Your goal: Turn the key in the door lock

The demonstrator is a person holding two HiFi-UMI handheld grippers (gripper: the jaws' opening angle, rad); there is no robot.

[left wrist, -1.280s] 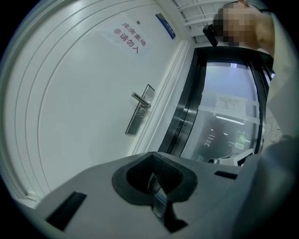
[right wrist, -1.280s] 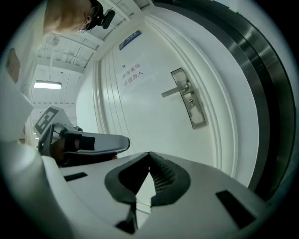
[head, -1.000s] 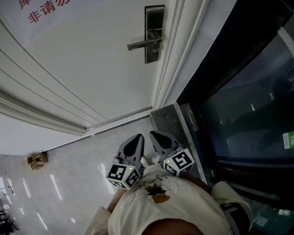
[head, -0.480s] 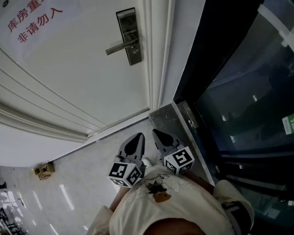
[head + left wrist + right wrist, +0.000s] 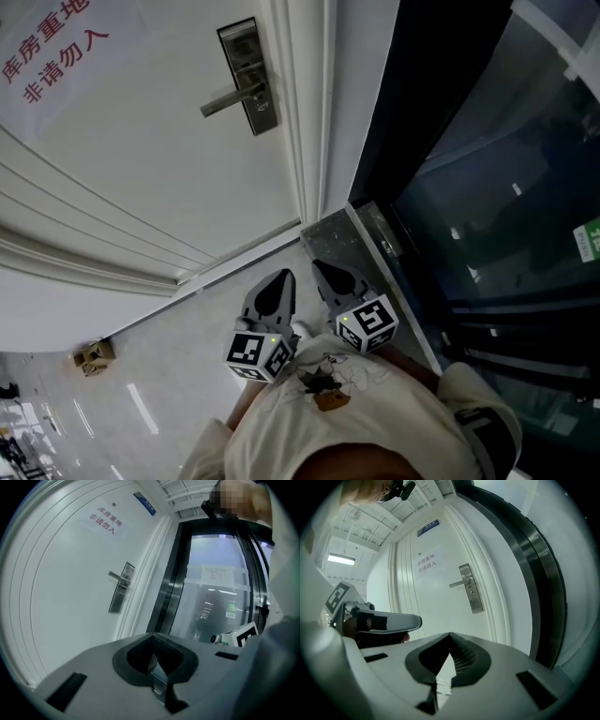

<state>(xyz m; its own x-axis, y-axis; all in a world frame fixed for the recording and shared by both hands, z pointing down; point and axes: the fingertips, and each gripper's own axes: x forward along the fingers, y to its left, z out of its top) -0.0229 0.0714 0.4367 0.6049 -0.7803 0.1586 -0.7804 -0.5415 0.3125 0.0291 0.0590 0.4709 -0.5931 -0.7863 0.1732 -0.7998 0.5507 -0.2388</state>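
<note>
- One white door [image 5: 141, 169] fills the space ahead of both grippers, with a sign in red characters [image 5: 52, 47] high on it, to the left of the left gripper's line.
- One dark-framed glass wall [image 5: 506, 187] runs along the outer side of the right gripper.
- Pale glossy floor [image 5: 169, 375] lies under both grippers.
- Left gripper [image 5: 279, 281]: held low against the person's body, pointing at the door. Its jaws are clenched tip to tip and I can make out nothing gripped between them.
- Right gripper [image 5: 325, 272]: just beside the left one, pointing the same way. Its jaws are closed tight and empty.
- Door lock [image 5: 247, 77]: a steel plate on the door's right edge, ahead of and above both grippers and well apart from them.
- Lever handle [image 5: 225, 98]: it sticks out leftward from the plate. A key cannot be made out at this size.
- Small cardboard box [image 5: 94, 356]: on the floor, far to the left of the left gripper.
</note>
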